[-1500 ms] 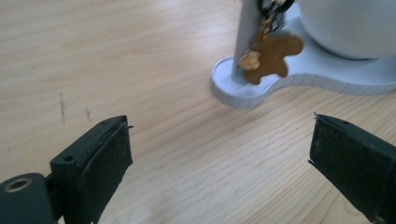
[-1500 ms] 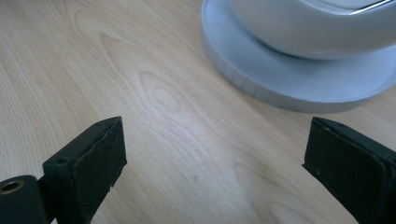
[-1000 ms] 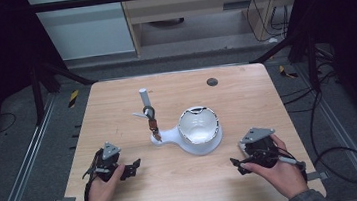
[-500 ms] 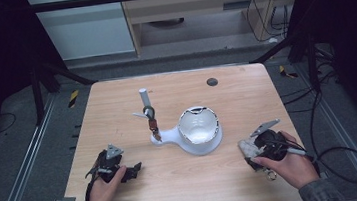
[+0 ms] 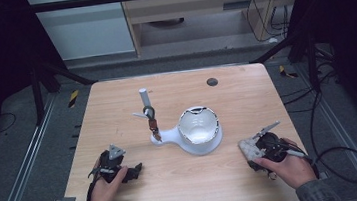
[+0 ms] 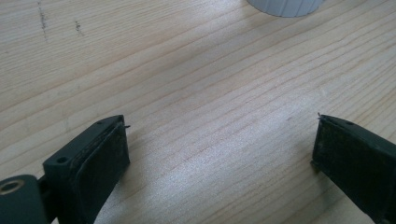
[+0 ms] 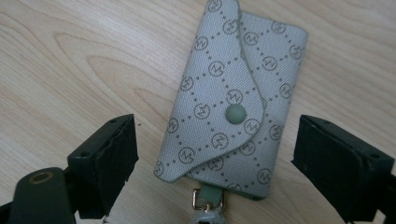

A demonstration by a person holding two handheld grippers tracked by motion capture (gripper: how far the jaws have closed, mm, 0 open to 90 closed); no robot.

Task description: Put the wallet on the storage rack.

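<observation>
A grey patterned key pouch (image 7: 233,84) with a snap button lies flat on the wooden table (image 5: 190,184). My right gripper (image 7: 219,140) points down over it, one jaw on each side. Those jaws have just been closing, and a strip of bare wood still shows between each pad and the pouch. From above, the pouch (image 5: 246,148) pokes out at the left of the right gripper (image 5: 255,153) near the table's front right. My left gripper (image 6: 222,128) stands open over bare wood, front left (image 5: 132,171).
A white stand (image 5: 198,128) with a round bowl sits mid-table; its upright post (image 5: 145,101) carries a small dark hanging piece (image 5: 153,125). A dark round spot (image 5: 212,82) marks the far side. The white base's edge (image 6: 285,7) shows ahead of the left gripper.
The right hand has shifted slightly right and sunk toward the table, tipping its gripper down over the pouch. The left hand has stayed put.
</observation>
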